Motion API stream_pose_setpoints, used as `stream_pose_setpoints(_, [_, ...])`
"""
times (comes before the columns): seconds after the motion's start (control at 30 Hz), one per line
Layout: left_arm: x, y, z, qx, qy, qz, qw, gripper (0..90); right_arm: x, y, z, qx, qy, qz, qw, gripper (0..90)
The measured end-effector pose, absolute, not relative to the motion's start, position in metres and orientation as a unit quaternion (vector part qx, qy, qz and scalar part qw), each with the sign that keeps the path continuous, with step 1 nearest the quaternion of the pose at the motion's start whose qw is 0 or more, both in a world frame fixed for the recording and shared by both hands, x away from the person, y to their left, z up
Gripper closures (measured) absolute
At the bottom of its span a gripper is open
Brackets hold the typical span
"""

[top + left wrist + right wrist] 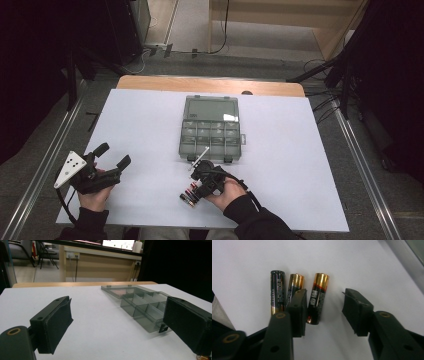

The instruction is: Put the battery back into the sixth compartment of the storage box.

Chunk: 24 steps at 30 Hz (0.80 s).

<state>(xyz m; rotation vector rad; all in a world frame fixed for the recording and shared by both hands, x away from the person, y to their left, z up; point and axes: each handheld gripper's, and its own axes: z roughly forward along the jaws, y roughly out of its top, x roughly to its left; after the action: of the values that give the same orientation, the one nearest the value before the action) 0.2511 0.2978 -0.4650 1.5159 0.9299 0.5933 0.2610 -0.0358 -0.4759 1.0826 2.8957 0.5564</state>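
Gold and black batteries (317,298) lie side by side on the white table (300,165), three of them in the right gripper view, their long axes parallel and running away from the camera, gold ends far. That close view shows what the high view blurs: the right gripper (324,312) straddles the rightmost battery, one jaw set between it and the middle battery, the other well clear on bare table, so the jaws stand apart around it without pressing it. From above, the batteries (190,196) are a small cluster at the near edge, just beside the right gripper (197,187), pointing slantwise toward the person. The high view adds the grey box (210,129) lying open at mid-table. In the left gripper view the left gripper (117,325) has its jaws wide apart and empty, looking across at the box (145,306) and its compartments.
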Motion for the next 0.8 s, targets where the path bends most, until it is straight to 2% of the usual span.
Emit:
stream_pose_setpoints(0.07, [0.2511, 0.2979, -0.4651, 0.652, 0.4, 0.255, 0.592, 8.0, 0.261, -0.0353, -0.4762, 0.343, 0.923, 0.176, 0.0, 58.9])
stream_pose_setpoints(0.1, [0.2512, 0.298, -0.4652, 0.651, 0.4, 0.255, 0.592, 8.0, 0.2609, -0.0342, -0.4769, 0.345, 0.923, 0.17, -0.002, 63.8])
stream_pose_setpoints(0.33, [0.2514, 0.298, -0.4653, 0.652, 0.4, 0.255, 0.591, 8.0, 0.2598, -0.0302, -0.4771, 0.34, 0.928, 0.151, 0.006, 76.6])
stream_pose_setpoints(0.8, [0.2518, 0.2973, -0.4658, 0.654, 0.4, 0.256, 0.589, 8.0, 0.2618, -0.0314, -0.4765, 0.345, 0.927, 0.149, -0.001, 77.8])
